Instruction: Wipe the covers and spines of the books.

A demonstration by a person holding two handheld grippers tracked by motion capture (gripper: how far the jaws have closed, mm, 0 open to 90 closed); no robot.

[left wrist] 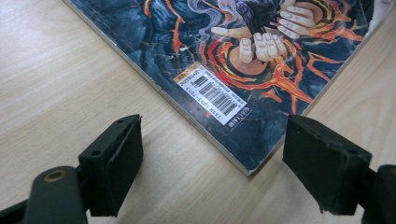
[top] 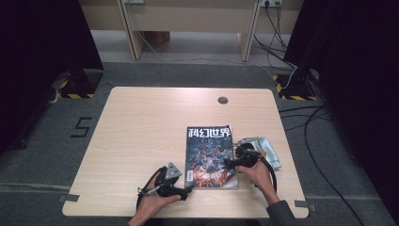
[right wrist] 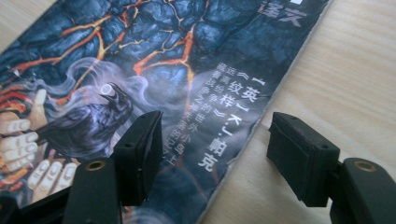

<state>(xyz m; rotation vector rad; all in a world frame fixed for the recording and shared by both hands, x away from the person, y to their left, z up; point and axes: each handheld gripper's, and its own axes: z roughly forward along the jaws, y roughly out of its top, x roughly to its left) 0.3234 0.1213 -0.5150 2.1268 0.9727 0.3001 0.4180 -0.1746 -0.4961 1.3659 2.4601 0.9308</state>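
We see a magazine lying flat and closed on the light wooden table, toward the near right part of it, its dark cover of orange cracks and pale hands facing up; just beyond its right edge lies a crumpled silvery wrapper, partly behind the right hand. The left gripper sits low at the magazine's near left corner; in the left gripper view its jaws stand spread, one on each side of that corner by the barcode, with the pads clear of the paper. The right gripper hovers over the magazine's right edge; in the right gripper view its jaws are spread too, one above the cover and the other above bare table, the edge running between them, nothing pinched. A round grommet is set in the table's far side.
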